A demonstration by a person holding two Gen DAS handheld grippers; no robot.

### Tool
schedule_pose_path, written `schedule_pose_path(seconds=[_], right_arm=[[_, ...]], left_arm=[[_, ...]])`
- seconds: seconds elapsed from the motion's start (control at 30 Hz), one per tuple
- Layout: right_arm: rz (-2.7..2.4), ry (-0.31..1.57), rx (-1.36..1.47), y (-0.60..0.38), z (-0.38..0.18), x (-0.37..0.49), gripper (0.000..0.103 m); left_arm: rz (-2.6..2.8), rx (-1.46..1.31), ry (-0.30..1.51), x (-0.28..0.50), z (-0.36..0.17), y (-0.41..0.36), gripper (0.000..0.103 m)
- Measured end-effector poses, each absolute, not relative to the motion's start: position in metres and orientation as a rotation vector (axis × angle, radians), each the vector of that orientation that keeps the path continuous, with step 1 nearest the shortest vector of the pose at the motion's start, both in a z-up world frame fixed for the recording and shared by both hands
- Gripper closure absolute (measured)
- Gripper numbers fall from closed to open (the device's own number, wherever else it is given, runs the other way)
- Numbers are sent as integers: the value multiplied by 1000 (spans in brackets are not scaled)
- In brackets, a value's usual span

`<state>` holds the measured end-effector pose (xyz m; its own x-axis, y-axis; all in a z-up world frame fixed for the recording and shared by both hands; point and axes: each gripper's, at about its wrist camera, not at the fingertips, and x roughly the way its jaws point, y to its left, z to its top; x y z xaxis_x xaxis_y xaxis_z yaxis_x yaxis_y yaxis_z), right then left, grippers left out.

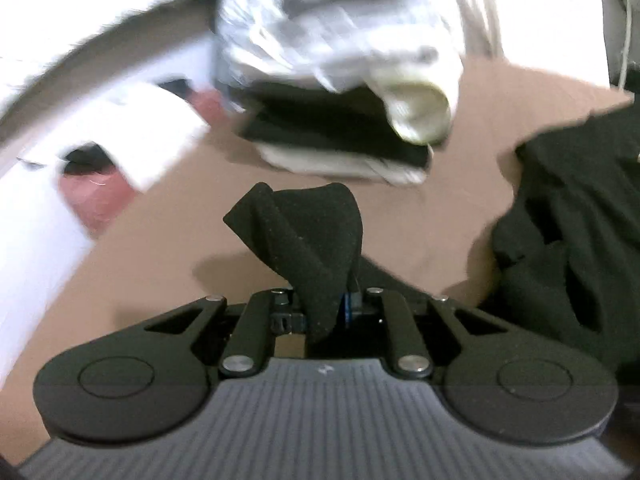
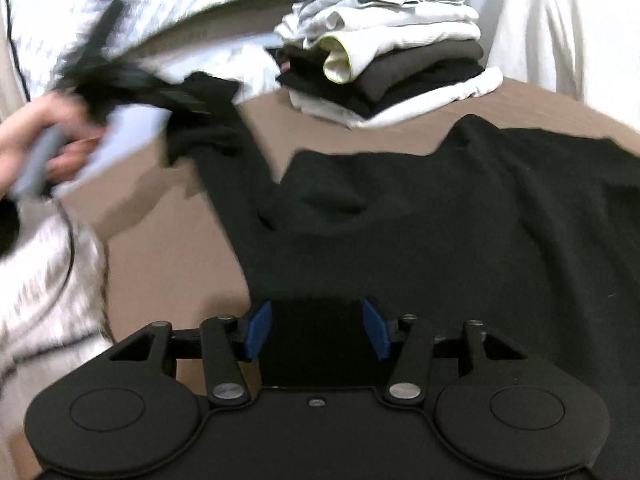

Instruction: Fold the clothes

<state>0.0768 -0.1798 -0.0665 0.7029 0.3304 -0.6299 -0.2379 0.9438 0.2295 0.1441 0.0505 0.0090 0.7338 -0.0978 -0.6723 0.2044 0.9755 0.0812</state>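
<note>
Your left gripper [image 1: 320, 308] pinches the black knit garment's [image 2: 440, 216] sleeve; your right gripper [image 2: 318, 334] stands spread over it. No readable writing.

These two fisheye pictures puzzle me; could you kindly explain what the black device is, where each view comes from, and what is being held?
There is no robot: a person carries a two-finger gripper in each hand, each with a camera looking along its fingers. In the left view, the left gripper is shut on a fold of the black garment. The right view shows the right gripper open over that garment, spread on the tan surface, and the person's left hand. Behind sits a stack of folded clothes.
</note>
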Motion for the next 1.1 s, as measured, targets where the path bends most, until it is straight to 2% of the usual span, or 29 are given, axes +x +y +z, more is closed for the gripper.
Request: schedule_pose_path(seconds=[0.13,0.23,0.4,0.53,0.63,0.77,0.9,1.07,1.1], right_arm=[[341,747,168,-166,-75,83,46],[352,788,133,-157,-83,79,45],[370,791,64,-143,-88,62,45],[416,702,16,-132,-73,42,44],[465,626,-35,-120,-58,37,44],[535,560,-62,-108,-43,35,37],[645,524,47,-113,-32,27,32],[728,540,238,-121,-34,42,32],[753,560,288,-121,-38,51,40]], left_arm=[[-211,-85,893,85,3,94,90],[-227,-59,1008,65,-23,94,90],[-236,-64,966,54,-13,90,90],[-299,-51,939,46,1,77,89],[-401,-137,964,57,3,72,89],[-532,-283,998,58,3,62,88],[-503,-166,1000,58,-3,43,87],[-607,-267,1060,57,-7,42,84],[-635,-302,1072,56,-7,47,80]])
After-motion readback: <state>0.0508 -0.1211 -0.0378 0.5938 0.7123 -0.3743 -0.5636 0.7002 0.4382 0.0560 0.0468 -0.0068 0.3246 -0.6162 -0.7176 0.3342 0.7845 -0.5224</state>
